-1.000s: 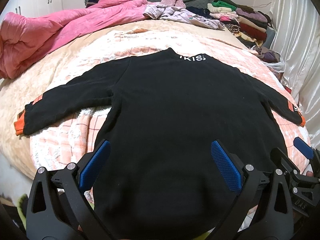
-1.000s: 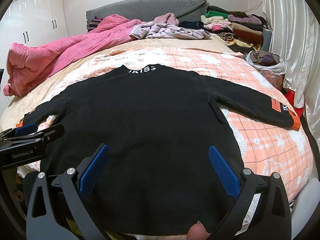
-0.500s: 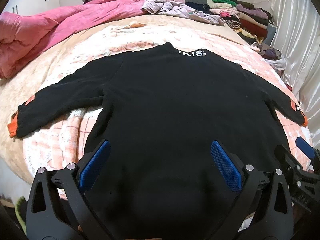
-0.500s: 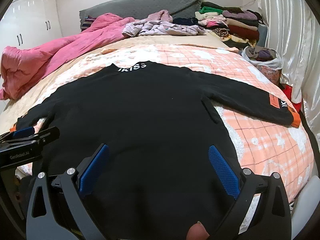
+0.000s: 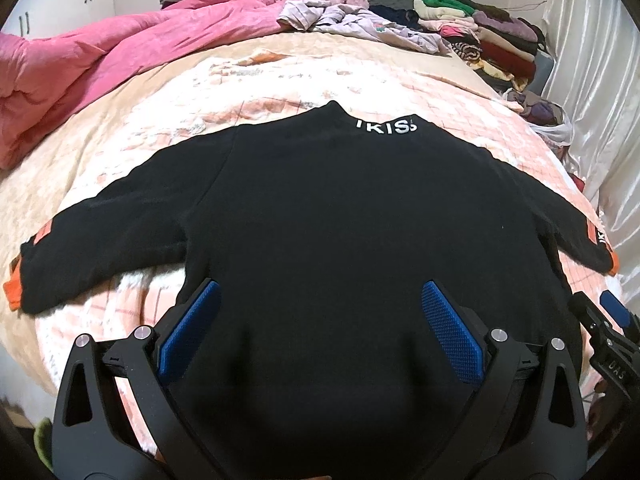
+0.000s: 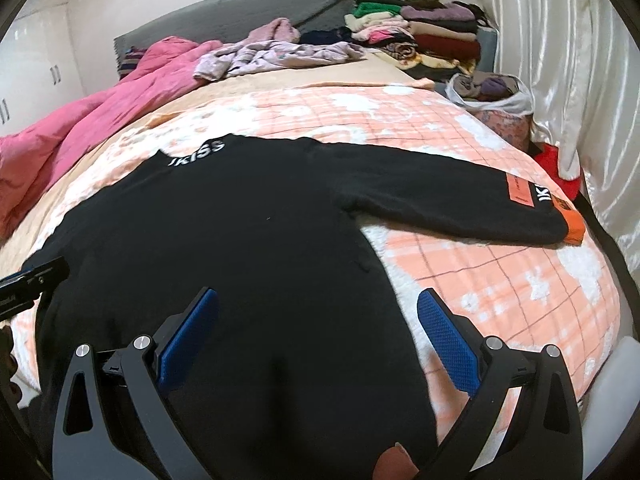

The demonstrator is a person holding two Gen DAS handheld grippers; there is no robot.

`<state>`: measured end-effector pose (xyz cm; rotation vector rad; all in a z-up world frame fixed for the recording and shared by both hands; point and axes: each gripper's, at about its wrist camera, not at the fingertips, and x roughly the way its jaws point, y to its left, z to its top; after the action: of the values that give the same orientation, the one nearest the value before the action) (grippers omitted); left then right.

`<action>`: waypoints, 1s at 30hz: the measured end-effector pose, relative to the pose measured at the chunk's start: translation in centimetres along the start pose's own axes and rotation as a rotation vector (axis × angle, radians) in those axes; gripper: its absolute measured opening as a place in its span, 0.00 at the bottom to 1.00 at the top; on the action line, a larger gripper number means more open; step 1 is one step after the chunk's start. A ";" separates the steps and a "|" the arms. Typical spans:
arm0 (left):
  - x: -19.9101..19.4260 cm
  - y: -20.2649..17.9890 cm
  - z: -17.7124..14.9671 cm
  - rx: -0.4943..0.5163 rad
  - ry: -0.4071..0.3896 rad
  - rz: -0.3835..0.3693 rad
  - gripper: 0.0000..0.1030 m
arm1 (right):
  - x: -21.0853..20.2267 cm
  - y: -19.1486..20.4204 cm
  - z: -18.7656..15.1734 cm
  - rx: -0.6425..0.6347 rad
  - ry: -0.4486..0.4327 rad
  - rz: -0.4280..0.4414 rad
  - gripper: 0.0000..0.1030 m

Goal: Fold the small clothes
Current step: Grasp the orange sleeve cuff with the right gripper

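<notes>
Sweater (image 5: 340, 220) flat, collar pointing away, sleeves crosswise; both grippers spread, empty.

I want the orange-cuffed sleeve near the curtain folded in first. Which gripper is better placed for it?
Probably the right gripper. In its view, that sleeve lies spread on its side of the sweater, and it is open over the sweater's right edge. The left gripper, also open, sits over the sweater's middle.

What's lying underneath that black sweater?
The black sweater lies flat on a peach checked blanket, visible all around it. Whatever lies directly beneath the fabric is covered.
</notes>
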<state>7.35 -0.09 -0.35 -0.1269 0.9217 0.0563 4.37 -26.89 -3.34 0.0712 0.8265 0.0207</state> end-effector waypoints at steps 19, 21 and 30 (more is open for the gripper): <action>3.8 -2.5 3.9 0.040 0.050 -0.047 0.91 | 2.7 -9.4 3.5 0.193 -0.004 -0.139 0.96; 4.3 -2.7 4.2 0.042 0.053 -0.050 0.91 | 2.9 -10.9 3.8 0.221 -0.005 -0.164 0.96; 6.4 -3.0 4.6 0.050 0.081 -0.067 0.91 | 4.6 -19.0 3.8 0.401 0.028 -0.258 0.96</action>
<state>15.19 -2.44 -2.42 -0.1146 0.9987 -0.0346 10.16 -45.84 -5.51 0.3422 0.8535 -0.3884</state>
